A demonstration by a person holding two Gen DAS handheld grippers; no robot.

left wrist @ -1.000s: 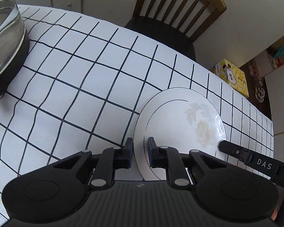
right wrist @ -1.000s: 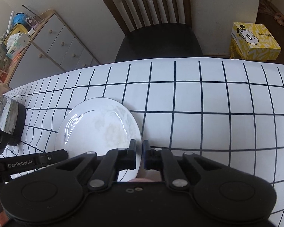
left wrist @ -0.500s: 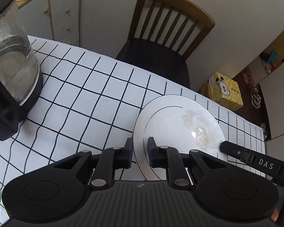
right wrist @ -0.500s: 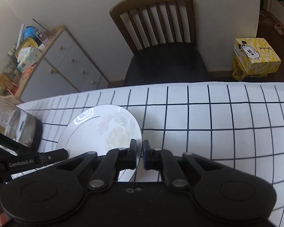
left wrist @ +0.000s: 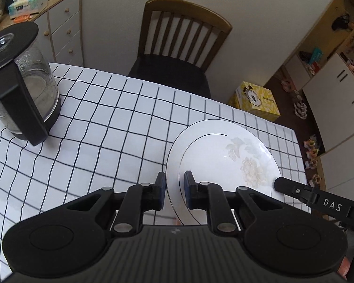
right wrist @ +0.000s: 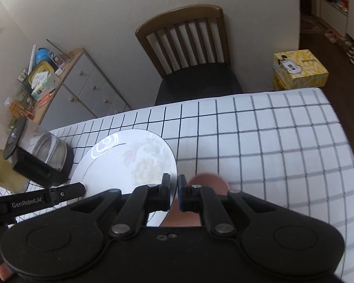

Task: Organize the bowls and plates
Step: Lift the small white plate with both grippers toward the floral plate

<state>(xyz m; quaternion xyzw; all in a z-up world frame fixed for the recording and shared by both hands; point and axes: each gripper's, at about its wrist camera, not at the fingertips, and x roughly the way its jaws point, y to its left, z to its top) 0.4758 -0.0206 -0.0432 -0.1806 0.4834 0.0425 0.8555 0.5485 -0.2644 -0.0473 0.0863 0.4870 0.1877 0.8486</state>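
Note:
A white plate with a pale flower print and a thin dark ring (left wrist: 224, 155) is held in the air above the checked tablecloth (left wrist: 106, 127). My left gripper (left wrist: 174, 188) is shut on its left rim. My right gripper (right wrist: 173, 191) is shut on its right rim; the plate also shows in the right wrist view (right wrist: 129, 162). A reddish-brown rounded thing (right wrist: 207, 181) shows just past the right gripper, mostly hidden. No bowl is clearly in view.
A glass kettle with a black lid and handle (left wrist: 21, 89) stands at the table's left. A wooden chair (left wrist: 177, 47) stands behind the far edge. A yellow box (left wrist: 257, 101) lies on the floor to the right. A drawer cabinet (right wrist: 82, 89) stands by the wall.
Both grippers have risen with the plate held between them; the table looks farther below, and the kettle, chair and room show more fully.

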